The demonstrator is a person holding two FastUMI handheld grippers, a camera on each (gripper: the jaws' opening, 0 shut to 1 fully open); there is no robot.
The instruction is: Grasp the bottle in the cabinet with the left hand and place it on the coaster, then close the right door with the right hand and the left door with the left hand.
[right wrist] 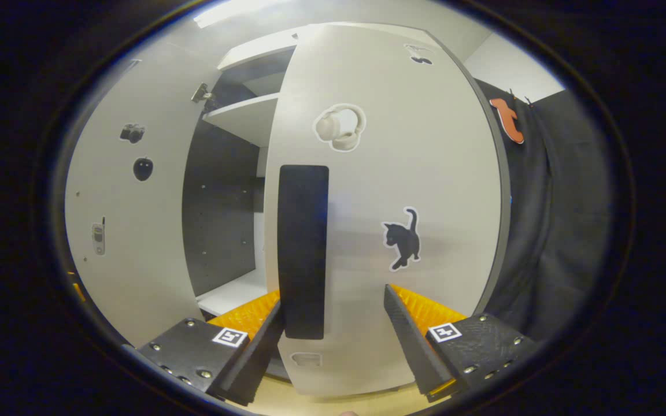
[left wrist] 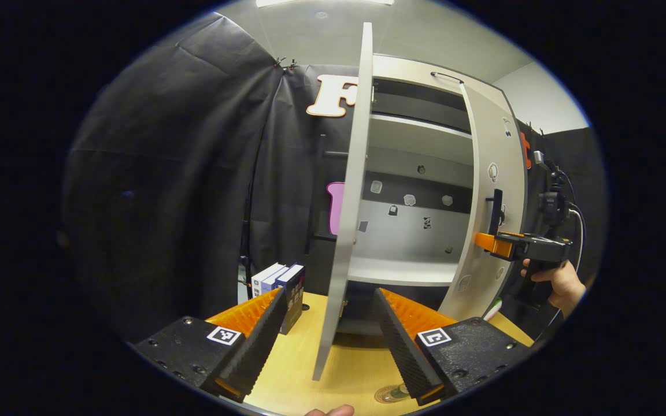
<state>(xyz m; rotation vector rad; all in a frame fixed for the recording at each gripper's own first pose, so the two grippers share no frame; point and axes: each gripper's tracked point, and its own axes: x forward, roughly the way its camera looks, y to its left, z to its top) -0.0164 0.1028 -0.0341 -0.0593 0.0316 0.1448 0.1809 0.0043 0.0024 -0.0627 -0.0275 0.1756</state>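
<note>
Right hand-held gripper (right wrist: 333,341) open wide, right door (right wrist: 391,190) dead ahead, its handle (right wrist: 303,251) by the left finger. Stiff light panel; push near handle. Left hand-held gripper (left wrist: 327,341) wide, left door (left wrist: 347,219) edge between fingers.

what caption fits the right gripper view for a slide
Open right gripper at the right cabinet door, its black handle between the fingers.

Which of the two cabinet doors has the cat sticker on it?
The right door, facing the right gripper: a cat sticker sits beside its dark handle. The left door appears edge-on.
</note>
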